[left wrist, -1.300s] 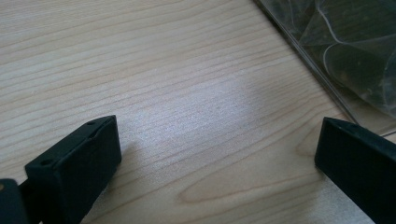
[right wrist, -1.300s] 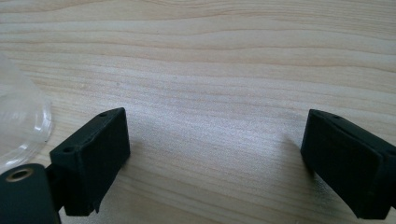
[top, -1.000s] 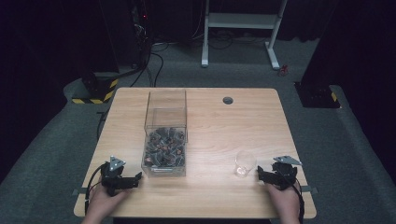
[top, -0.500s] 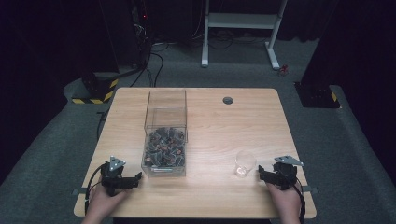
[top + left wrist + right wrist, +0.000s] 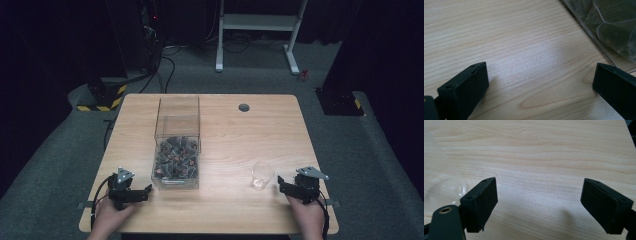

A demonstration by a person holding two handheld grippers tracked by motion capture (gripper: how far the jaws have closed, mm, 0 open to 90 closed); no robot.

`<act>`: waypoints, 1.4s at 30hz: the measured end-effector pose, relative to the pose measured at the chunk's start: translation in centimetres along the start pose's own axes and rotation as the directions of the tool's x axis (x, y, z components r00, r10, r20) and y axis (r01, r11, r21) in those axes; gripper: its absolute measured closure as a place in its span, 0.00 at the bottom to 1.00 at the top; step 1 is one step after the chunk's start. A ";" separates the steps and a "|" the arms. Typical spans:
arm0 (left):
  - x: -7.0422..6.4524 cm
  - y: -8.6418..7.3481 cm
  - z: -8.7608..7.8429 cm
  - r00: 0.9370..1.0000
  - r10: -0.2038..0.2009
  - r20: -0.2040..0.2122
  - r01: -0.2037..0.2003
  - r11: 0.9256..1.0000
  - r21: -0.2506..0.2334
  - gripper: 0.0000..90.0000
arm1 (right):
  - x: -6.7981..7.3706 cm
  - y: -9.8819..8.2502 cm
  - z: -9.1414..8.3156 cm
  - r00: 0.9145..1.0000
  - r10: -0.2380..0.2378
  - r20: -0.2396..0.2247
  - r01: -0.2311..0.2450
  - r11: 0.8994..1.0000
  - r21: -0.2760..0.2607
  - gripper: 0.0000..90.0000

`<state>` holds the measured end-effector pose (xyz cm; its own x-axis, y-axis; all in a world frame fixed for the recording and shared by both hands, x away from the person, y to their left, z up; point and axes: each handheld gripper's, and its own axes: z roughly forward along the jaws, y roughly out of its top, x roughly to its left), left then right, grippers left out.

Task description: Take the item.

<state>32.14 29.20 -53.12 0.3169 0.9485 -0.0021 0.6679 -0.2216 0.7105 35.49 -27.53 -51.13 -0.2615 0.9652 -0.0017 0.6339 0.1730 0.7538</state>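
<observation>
Both grippers sit as before: left gripper (image 5: 131, 192) and right gripper (image 5: 294, 187) rest spread and empty on my tabletop (image 5: 225, 130). Nothing has begun; clear bin (image 5: 177, 150) of, seemingly, small dark pieces and plastic cup (image 5: 262, 175) stay untouched.

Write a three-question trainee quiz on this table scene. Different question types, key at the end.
1. True or false: the left gripper is shut on a piece from the clear box.
2. Multiple choice: the clear cup stands
A. inside the box
B. on the table, just ahead of the right gripper
C. between the right gripper's jaws
3. Fill in: the box's dark pieces fill only its ______ part.

Key
1. False: both grippers' jaws stand wide apart over bare wood.
2. B
3. lower
</observation>
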 end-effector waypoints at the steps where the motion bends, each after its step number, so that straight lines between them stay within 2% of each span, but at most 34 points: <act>1: 0.0 0.0 0.0 1.000 0.000 0.000 0.000 1.000 0.000 0.01 | 0.0 0.0 -0.1 1.000 -0.005 -0.004 0.005 1.000 -0.005 0.16; 4: 0.0 0.0 0.0 1.000 0.000 0.000 0.000 1.000 0.000 0.01 | 0.0 0.1 -0.4 1.000 -0.016 -0.010 0.016 0.999 -0.031 0.17; 13: 0.0 0.0 0.0 1.000 0.000 0.000 0.000 1.000 0.000 0.01 | 0.1 0.3 -0.8 1.000 -0.009 -0.022 0.008 0.999 -0.052 0.17; 26: 0.0 0.0 0.0 1.000 0.000 0.000 0.000 1.000 0.000 0.01 | 0.0 1.4 -3.1 0.999 -0.019 -0.033 0.015 0.990 -0.141 0.20; 42: 0.0 0.0 0.0 1.000 0.000 0.000 0.000 1.000 0.000 0.01 | 1.3 3.6 -4.8 0.997 -0.061 -0.052 0.049 0.978 -0.201 0.21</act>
<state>32.13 29.19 -53.13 0.3163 0.9487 -0.0020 0.6678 -0.2211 0.7107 33.91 -26.64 -45.27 -0.3367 0.9415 -0.0132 0.4608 0.1770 0.8697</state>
